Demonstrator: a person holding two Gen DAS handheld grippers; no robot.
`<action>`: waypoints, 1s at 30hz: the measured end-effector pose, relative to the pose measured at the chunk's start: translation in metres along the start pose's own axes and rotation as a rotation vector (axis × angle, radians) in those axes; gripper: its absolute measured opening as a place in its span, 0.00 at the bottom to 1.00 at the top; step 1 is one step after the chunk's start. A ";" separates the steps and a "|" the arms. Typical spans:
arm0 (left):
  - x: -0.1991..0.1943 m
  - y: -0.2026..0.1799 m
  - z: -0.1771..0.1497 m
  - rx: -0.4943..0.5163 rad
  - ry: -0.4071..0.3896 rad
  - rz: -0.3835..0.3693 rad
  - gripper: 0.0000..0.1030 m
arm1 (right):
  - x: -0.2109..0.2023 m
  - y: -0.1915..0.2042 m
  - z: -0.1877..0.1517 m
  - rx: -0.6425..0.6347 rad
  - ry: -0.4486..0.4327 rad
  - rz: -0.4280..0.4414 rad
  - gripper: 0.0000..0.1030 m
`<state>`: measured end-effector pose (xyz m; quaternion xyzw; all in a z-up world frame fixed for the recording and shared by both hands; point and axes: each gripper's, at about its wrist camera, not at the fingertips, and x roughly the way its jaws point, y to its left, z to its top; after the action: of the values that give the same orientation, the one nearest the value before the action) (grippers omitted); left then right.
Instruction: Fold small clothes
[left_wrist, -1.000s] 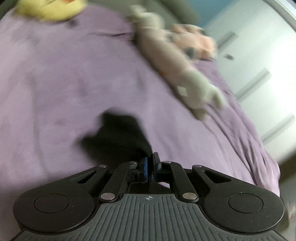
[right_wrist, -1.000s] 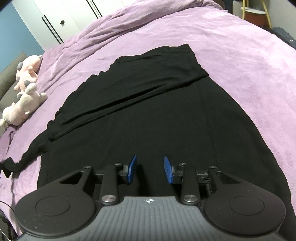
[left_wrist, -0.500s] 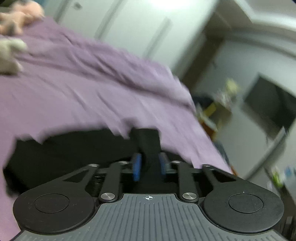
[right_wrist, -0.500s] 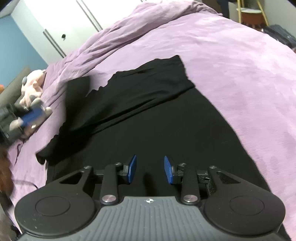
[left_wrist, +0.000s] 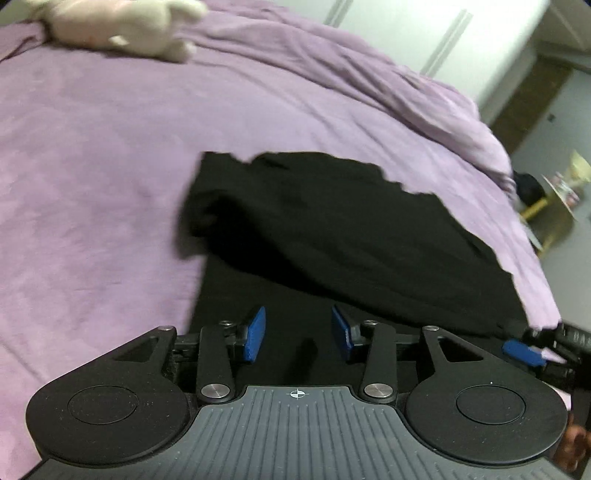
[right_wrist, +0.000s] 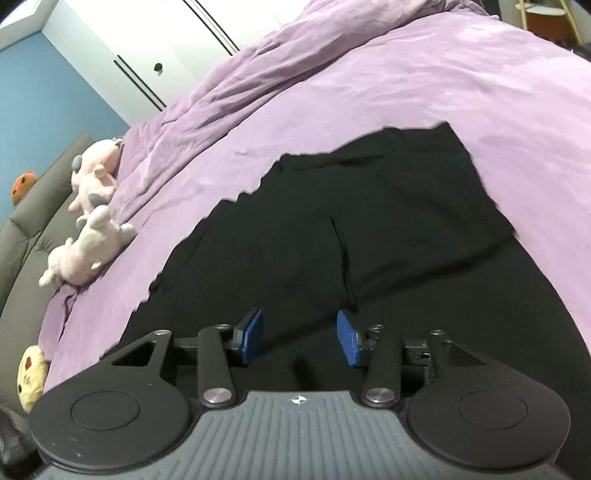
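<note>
Both my jaws spread, nothing pinched: left gripper (left_wrist: 298, 334) and right gripper (right_wrist: 300, 336) over black garment (right_wrist: 351, 236), frame centre, on purple bedspread (right_wrist: 369, 85).

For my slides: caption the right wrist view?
Open right gripper above black garment on purple bedspread.

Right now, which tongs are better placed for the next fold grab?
Left, probably. The left tongs are open by the black garment's edge beside bare purple bedspread. The right tongs, also open, sit over mid-cloth, away from any edge.
</note>
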<state>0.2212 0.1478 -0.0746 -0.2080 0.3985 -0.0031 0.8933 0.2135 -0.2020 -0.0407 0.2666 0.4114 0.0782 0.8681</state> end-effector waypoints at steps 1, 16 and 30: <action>-0.001 0.004 0.000 -0.005 -0.003 0.008 0.47 | 0.007 0.003 0.006 -0.015 -0.003 -0.016 0.43; 0.000 0.021 0.010 0.017 -0.034 0.084 0.60 | 0.047 0.024 0.014 -0.264 0.027 -0.133 0.19; 0.022 -0.001 0.024 0.146 -0.043 0.186 0.60 | -0.008 0.021 0.055 -0.483 -0.246 -0.321 0.12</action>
<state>0.2531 0.1518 -0.0756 -0.1048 0.3955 0.0551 0.9108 0.2518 -0.2091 0.0043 -0.0079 0.3095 0.0028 0.9509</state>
